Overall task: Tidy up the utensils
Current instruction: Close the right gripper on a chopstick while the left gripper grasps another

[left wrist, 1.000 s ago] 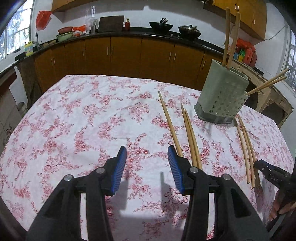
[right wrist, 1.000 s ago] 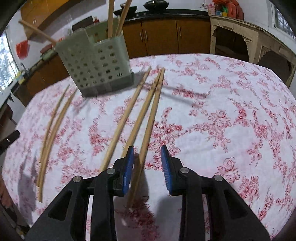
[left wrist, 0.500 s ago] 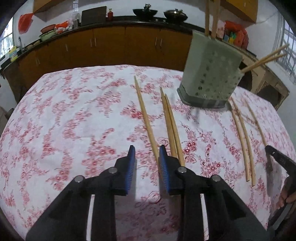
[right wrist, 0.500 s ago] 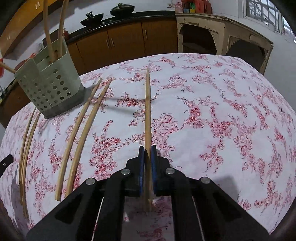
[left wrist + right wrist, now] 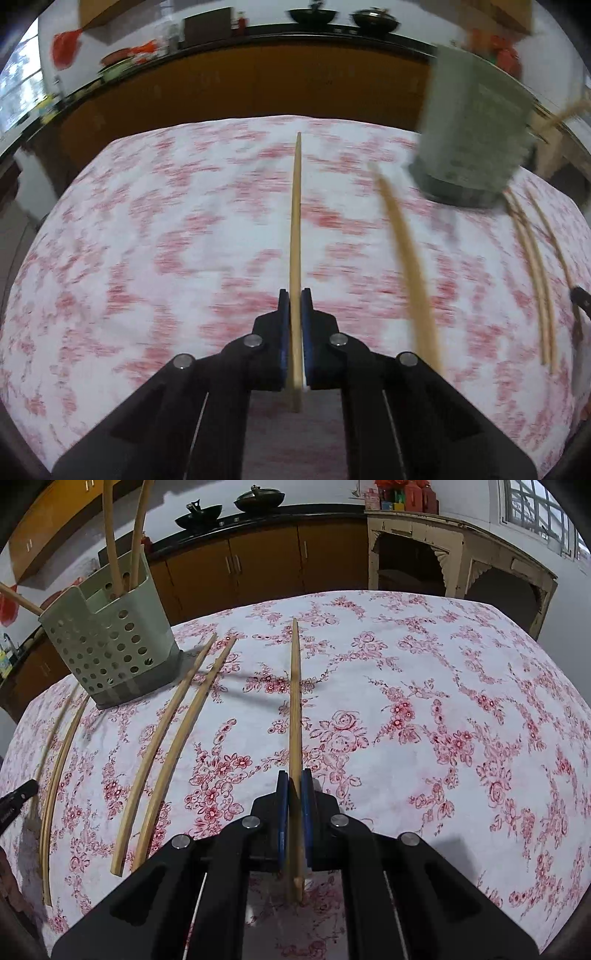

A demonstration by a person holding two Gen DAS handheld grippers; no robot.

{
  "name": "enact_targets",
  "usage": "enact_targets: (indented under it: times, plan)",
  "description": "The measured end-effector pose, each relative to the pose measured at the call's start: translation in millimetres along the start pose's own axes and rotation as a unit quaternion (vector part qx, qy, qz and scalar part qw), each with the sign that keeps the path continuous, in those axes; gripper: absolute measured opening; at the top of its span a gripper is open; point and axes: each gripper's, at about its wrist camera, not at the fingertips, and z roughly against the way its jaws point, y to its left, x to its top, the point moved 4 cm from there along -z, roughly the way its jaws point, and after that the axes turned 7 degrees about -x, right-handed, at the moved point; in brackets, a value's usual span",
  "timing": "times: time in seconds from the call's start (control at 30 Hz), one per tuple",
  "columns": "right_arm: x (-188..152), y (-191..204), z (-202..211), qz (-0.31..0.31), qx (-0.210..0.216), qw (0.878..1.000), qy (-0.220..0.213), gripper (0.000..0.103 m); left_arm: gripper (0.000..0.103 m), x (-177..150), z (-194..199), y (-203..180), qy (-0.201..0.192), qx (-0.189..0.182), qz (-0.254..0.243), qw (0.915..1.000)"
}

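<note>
A few chopsticks are already stood in the holder [image 5: 110, 646], one chopstick [image 5: 295, 229] is clamped in the left gripper [image 5: 294, 317], another [image 5: 294, 709] in the right gripper [image 5: 294, 801], and several are left on the cloth [image 5: 443, 701].

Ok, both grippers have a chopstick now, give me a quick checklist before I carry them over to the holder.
1. Left gripper shut on its chopstick: ok.
2. Right gripper shut on its chopstick: ok.
3. Each chopstick runs straight out along the fingers, not skewed: ok.
4. Green holder upright on the tablecloth: ok.
5. Room in the holder: cannot tell; two sticks stand in the back compartment and another pokes out at its far side, and the inside is barely visible.
6. Loose chopsticks beside the holder lie clear of the held ones: ok in the right wrist view; the left wrist view is blurred.
</note>
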Motion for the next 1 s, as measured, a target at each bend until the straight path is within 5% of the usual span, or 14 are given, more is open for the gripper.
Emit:
enact_targets:
  times: [0.47,1.0]
  plan:
    - [4,1,-6,0.011,0.002,1.000,-0.009,0.008,0.017,-4,9,17,-0.007,-0.054,-0.012,0.9984]
    - [4,1,-6,0.008,0.004,1.000,-0.009,0.009,0.018,-4,7,16,-0.006,-0.053,-0.013,0.9985]
